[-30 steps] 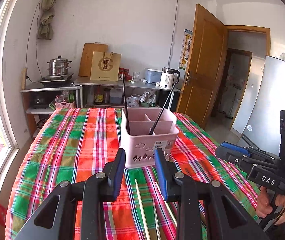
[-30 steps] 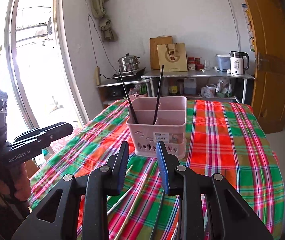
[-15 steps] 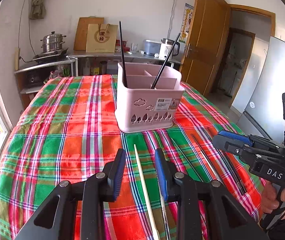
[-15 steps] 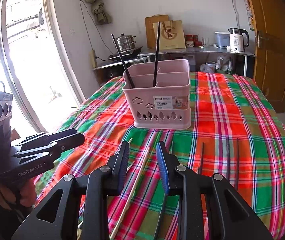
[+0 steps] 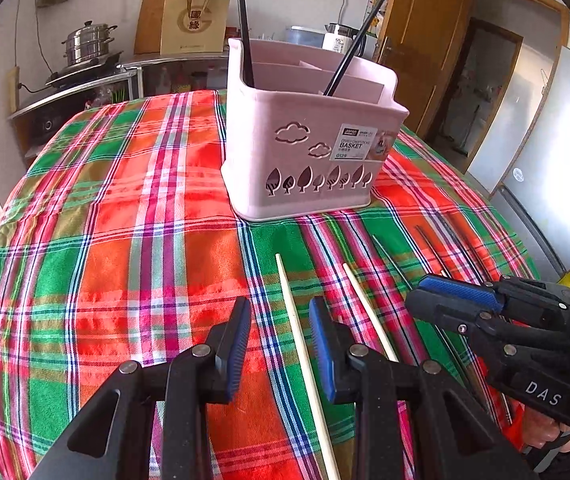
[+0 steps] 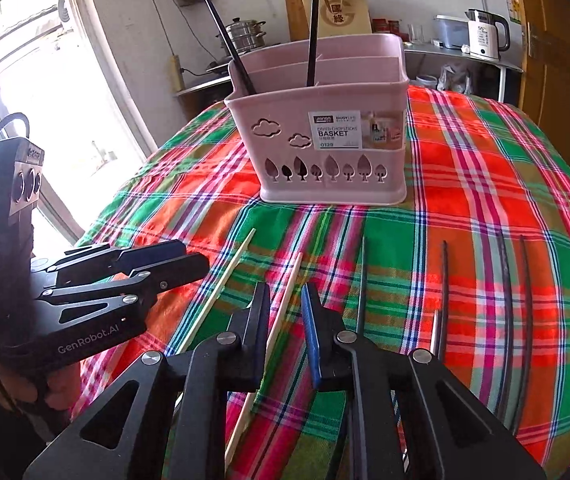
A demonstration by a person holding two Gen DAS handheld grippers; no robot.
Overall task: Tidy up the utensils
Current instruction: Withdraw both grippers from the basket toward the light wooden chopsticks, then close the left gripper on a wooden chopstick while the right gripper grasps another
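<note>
Both grippers had descended toward the plaid tablecloth [image 5: 125, 240] since the earlier frames. The left gripper [image 5: 281, 344] stood unclenched astride one pale wooden chopstick [image 5: 297, 332], its pads clear of it, gap unchanged. The right gripper [image 6: 283, 320] had just been closing about the second pale chopstick [image 6: 285, 308]; its pads stood just beside the stick, contact not discernible. Dark chopsticks [image 6: 505, 292] lay flat to the right. Beyond, the pink chopstick basket [image 6: 325, 152], now larger in view, held two black chopsticks [image 6: 313, 28] upright.
</note>
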